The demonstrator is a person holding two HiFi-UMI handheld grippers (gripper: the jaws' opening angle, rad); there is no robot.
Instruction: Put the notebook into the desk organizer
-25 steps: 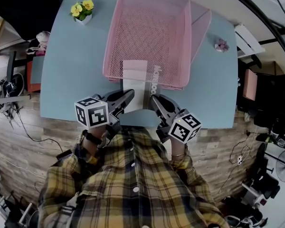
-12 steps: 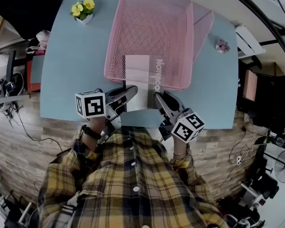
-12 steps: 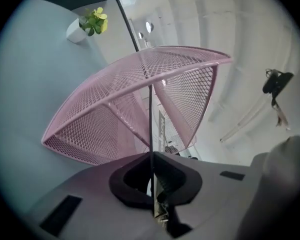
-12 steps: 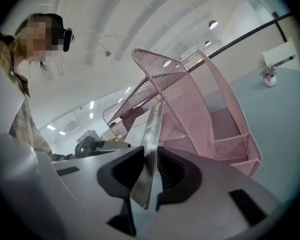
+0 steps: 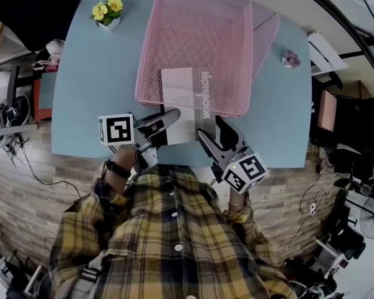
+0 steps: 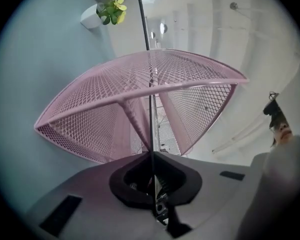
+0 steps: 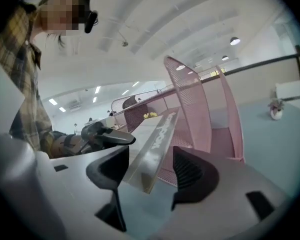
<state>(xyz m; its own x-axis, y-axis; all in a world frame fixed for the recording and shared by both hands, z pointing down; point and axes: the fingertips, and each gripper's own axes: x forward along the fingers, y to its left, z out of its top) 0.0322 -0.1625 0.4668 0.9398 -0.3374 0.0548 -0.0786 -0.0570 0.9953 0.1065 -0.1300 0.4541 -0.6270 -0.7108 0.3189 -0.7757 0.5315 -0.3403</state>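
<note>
While the left hand-held gripper (image 5: 170, 117) is keeping its jaws closed on the near edge of the notebook (image 5: 177, 95), the right hand-held gripper (image 5: 210, 128) has just been opening its jaws. The notebook is passing between them unpressed. Its far part is lying inside the pink desk organizer (image 5: 146, 61), and its near part is sticking out over the blue bench (image 5: 93, 86).

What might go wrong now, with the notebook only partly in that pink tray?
The jaws of the right gripper have just been opening, and the edge of the notebook sits loose between them. Only the left gripper pinches it, at one edge, so it may sag or twist. It is only partly inside the pink tray; pushed crooked, it might snag on the mesh or shove the tray along the table.
</note>
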